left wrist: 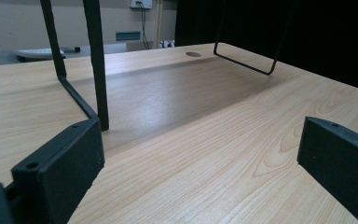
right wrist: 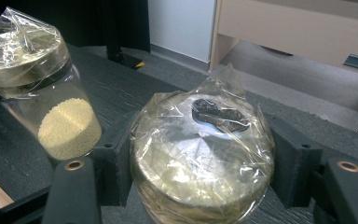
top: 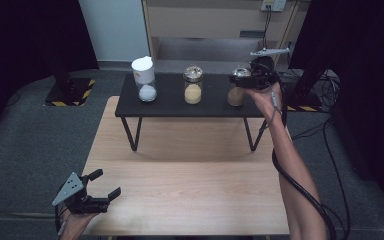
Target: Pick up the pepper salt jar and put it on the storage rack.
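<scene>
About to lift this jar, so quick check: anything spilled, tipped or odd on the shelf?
Nothing spilled or tipped. All three jars stand upright on the black shelf. The only oddity: crinkled plastic film over the lid of the brown jar between the right gripper jaws; grip could slip.

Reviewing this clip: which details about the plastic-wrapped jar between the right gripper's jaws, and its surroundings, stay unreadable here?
- Right gripper view: the plastic-wrapped glass jar with brown contents is cut off by the bottom edge; crinkled film blurs its lid.
- High view: the jaws' contact with that jar is too small to tell.
- Right gripper view: the white-capped jar is cut off at the left edge.
</scene>
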The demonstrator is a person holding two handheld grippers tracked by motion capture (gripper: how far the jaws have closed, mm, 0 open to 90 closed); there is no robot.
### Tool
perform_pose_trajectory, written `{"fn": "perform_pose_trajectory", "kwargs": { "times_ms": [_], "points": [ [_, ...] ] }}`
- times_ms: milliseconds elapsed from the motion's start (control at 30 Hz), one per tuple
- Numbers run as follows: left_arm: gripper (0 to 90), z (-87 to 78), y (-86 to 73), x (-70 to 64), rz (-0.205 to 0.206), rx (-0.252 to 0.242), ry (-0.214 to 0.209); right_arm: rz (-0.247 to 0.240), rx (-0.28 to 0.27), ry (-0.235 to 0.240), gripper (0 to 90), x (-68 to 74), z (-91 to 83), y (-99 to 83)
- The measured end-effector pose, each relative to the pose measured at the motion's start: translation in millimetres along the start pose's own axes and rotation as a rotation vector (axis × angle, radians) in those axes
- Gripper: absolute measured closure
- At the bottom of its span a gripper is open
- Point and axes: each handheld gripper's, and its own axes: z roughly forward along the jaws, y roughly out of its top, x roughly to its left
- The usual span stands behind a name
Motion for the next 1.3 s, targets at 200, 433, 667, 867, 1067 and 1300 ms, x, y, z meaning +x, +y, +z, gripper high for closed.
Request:
{"fn": "perform_pose_trajectory", "kwargs": {
  "times_ms": [200,433,667,867,1067,1300],
  "points": [
    [0.0,-0.2,0.1,-0.3,0.002,0.0,0.001,0.018,-0.016,0.0,18.6,-1.1,-2.3,-1.7],
    [0.0,0.5,0.4,-0.8,0.007,0.001,0.0,0.02,-0.052,-0.02,7.3,1.7,-10.6,-4.4],
    [0.0,1.4,0.9,-1.5,0.011,0.004,-0.003,0.005,-0.084,-0.006,7.0,2.7,-30.4,-7.9],
    [0.0,2.1,1.1,-1.4,0.01,0.005,-0.007,-0.001,-0.116,0.029,7.3,2.2,-48.7,-15.0],
    [0.0,2.8,1.8,-1.8,0.013,0.009,-0.01,-0.048,-0.149,0.073,7.9,7.5,-70.7,-28.3],
    [0.0,3.0,1.7,-1.6,0.012,0.01,-0.01,-0.082,-0.194,0.126,8.0,13.0,-91.7,-45.6]
  ]
}}
